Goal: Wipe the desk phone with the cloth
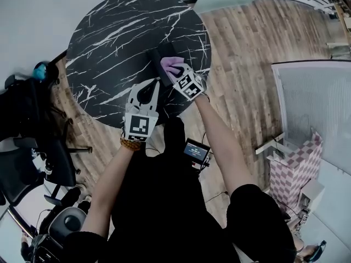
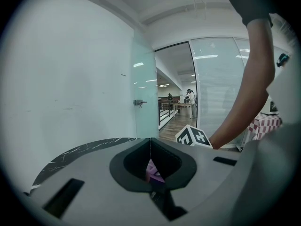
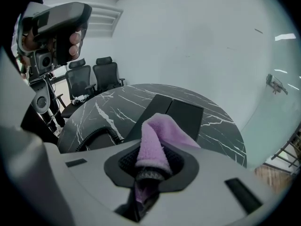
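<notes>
A black desk phone [image 1: 160, 58] lies on the round black marble table [image 1: 115, 32], near its right front part. My right gripper [image 1: 181, 76] is shut on a purple cloth [image 1: 176, 68], held just over the phone's near end. In the right gripper view the cloth [image 3: 157, 135] bulges out of the gripper [image 3: 151, 163], with the phone [image 3: 175, 111] and its coiled cord [image 3: 95, 135] beyond. My left gripper [image 1: 154, 83] hovers by the table's front edge, left of the right one. Its jaws meet in the left gripper view [image 2: 150, 144], with nothing between them and a strip of purple cloth [image 2: 152, 171] showing below.
Black office chairs [image 1: 30, 147] stand on the wooden floor left of the table. A glass partition [image 1: 315, 114] and a checkered seat [image 1: 296, 171] are at the right. A white wall [image 2: 70, 88] and a glass door [image 2: 144, 98] lie beyond the table.
</notes>
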{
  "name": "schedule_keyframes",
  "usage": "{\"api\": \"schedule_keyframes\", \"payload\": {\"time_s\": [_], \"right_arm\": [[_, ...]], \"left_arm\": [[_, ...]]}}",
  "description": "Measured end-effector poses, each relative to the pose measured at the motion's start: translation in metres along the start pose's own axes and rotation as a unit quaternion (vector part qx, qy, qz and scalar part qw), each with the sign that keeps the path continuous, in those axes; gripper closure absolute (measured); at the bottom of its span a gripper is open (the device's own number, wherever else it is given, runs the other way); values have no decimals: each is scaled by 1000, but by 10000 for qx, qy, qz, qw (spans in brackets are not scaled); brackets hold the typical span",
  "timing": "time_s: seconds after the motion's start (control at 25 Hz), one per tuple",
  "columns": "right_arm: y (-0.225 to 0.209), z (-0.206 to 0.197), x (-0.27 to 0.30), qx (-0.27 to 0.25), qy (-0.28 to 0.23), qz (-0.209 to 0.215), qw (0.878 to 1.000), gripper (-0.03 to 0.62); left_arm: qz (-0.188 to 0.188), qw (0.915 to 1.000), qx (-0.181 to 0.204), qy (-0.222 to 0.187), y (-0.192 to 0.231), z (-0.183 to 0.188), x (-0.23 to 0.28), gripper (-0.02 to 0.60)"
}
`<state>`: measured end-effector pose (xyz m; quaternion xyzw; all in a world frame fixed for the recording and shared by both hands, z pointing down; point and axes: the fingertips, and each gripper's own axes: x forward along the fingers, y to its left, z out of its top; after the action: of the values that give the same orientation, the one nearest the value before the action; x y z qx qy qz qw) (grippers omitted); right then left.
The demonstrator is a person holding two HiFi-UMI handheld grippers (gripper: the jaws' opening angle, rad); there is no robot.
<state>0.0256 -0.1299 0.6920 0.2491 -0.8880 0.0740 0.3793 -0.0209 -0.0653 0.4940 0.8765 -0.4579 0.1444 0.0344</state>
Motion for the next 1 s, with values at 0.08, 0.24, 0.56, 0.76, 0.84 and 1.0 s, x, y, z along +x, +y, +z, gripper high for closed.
{"api": "schedule_keyframes", "payload": {"time_s": [0.08,0.24,0.56,0.76,0.84,1.0], "right_arm": [[3,-2,-1,48,2,14,10000,520],[7,-9,-3,112,23,53,9999,520],[13,-14,-5,259,-95,70,9996,520],[15,-17,-7,294,-101,103,9995,520],[16,-18,-7,323,-110,127,9993,520],[19,-24,-9,422,-159,143,9989,520]], "left_arm": [[-3,10000,9,8,0,0,1,568],[36,10000,12,5,3,0,1,568],[85,9999,7,78,4,-6,-1,568],[67,9999,3,120,1,-8,0,568],[61,9999,-3,120,1,-8,0,568],[65,9999,-23,87,1,-7,2,568]]}}
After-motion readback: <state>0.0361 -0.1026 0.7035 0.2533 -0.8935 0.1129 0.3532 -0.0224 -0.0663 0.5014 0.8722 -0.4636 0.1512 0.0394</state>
